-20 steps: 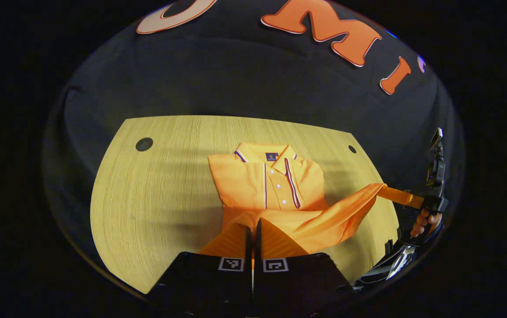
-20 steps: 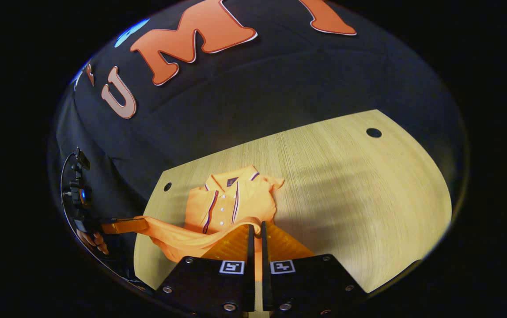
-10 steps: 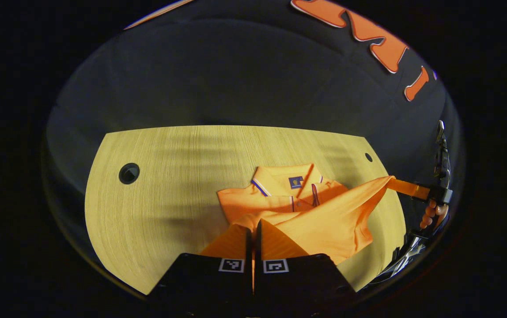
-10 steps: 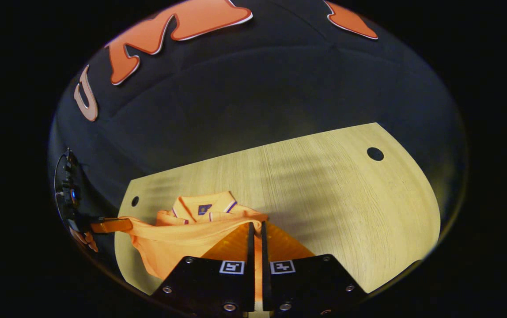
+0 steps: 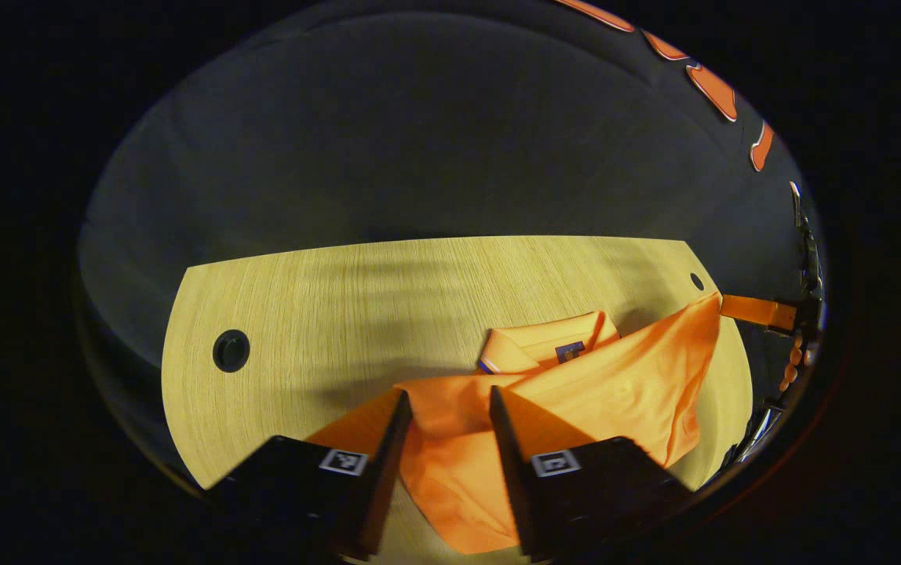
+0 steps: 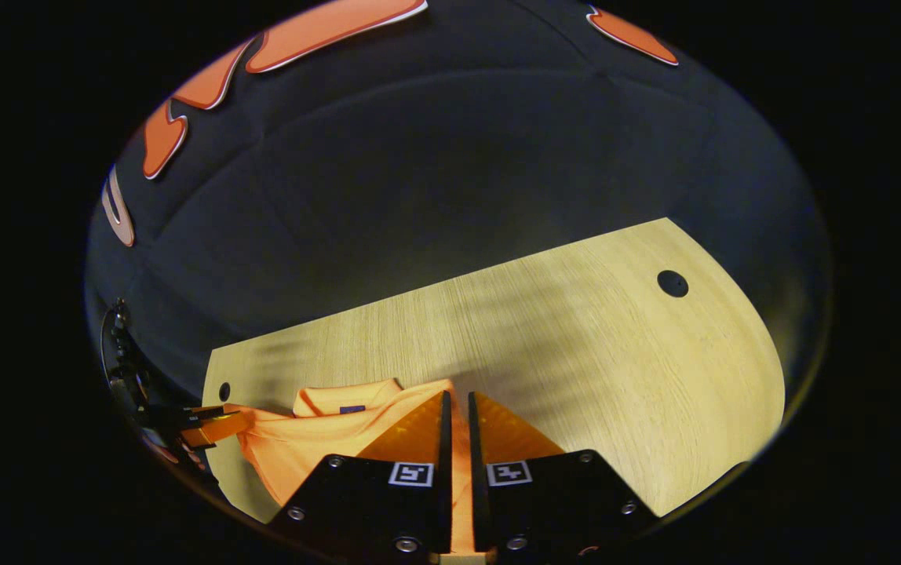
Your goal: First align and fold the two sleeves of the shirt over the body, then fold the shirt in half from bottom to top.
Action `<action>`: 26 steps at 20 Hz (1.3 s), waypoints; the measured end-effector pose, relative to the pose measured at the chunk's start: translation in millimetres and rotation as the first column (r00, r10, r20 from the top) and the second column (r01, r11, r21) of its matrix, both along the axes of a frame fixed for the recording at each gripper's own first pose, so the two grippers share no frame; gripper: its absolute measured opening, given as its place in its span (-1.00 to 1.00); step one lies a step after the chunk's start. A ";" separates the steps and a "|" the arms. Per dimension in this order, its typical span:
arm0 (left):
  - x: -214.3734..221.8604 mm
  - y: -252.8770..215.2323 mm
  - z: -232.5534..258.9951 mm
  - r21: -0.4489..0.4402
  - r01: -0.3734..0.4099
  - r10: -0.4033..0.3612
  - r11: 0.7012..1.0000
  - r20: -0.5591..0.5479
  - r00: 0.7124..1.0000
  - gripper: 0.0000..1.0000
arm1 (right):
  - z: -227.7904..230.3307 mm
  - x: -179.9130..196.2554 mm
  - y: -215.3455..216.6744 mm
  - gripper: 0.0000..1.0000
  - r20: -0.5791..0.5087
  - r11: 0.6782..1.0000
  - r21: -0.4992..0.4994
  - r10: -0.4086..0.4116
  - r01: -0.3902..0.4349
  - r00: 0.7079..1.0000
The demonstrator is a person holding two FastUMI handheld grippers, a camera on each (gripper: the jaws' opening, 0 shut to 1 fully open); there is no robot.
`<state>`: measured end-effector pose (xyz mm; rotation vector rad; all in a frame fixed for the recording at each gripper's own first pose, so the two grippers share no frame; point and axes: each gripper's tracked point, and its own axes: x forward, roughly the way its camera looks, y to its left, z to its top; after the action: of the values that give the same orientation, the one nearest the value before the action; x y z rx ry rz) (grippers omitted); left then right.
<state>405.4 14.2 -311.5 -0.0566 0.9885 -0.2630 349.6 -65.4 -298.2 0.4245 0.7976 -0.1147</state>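
Note:
The orange polo shirt (image 5: 607,392) lies on the wooden table (image 5: 325,314), its bottom part brought up over the body so that only the collar (image 5: 545,349) shows beyond it. My left gripper (image 5: 446,404) is open, its fingers apart over the near left corner of the cloth, which lies slack between them. My right gripper (image 6: 458,399) is shut on the shirt's hem (image 6: 458,471). In the left gripper view the right gripper (image 5: 760,312) holds the hem corner raised at the far right. In the right gripper view the shirt (image 6: 317,439) stretches left toward the left gripper (image 6: 211,424).
The table has a round cable hole at each far corner (image 5: 231,351) (image 5: 696,281) (image 6: 672,283). A hand (image 5: 794,361) holds the right gripper beyond the table's right edge. Bare wood (image 6: 615,369) spreads to the right of the shirt. The booth's black cloth wall rises behind.
Both grippers carried the hem forward over the shirt's body, covering the buttons and placket. The left gripper has opened and let go of its corner; the right stays shut.

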 end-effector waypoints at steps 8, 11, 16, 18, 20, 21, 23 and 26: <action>-27.1 16.6 92.4 -0.006 -0.122 0.120 0.993 0.211 0.970 0.98 | 85.3 -45.9 -8.6 0.77 0.232 0.990 -0.142 0.032 0.001 0.972; -62.1 13.3 149.6 -0.027 -0.153 0.154 0.988 0.323 0.934 0.97 | 131.1 -75.2 -7.0 0.87 0.350 0.975 -0.223 0.074 0.006 0.934; -134.2 -0.3 232.1 -0.089 -0.186 0.206 0.978 0.505 0.838 0.96 | 207.4 -135.5 0.3 0.89 0.534 0.960 -0.279 0.132 0.026 0.835; -163.2 2.5 254.8 -0.109 -0.217 0.242 0.970 0.543 0.804 0.96 | 221.5 -161.8 7.1 0.89 0.570 0.963 -0.269 0.141 0.022 0.810; -192.5 3.5 272.3 -0.111 -0.242 0.260 0.964 0.583 0.770 0.96 | 230.6 -185.3 3.1 0.89 0.604 0.963 -0.268 0.140 0.034 0.785; -204.5 -0.3 277.8 -0.108 -0.249 0.262 0.962 0.614 0.745 0.96 | 236.1 -197.5 2.0 0.89 0.629 0.962 -0.267 0.129 0.057 0.766; -226.2 -10.6 291.2 -0.105 -0.250 0.255 0.963 0.660 0.707 0.95 | 245.2 -221.2 8.1 0.89 0.670 0.961 -0.270 0.138 0.065 0.730; -258.6 -23.5 297.7 -0.108 -0.248 0.253 0.963 0.683 0.685 0.95 | 255.7 -249.4 18.1 0.89 0.681 0.955 -0.295 0.188 0.031 0.708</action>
<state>146.7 -9.3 -13.8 -0.0914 0.2104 -0.0166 100.2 -47.4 -42.5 0.1250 0.0222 0.0209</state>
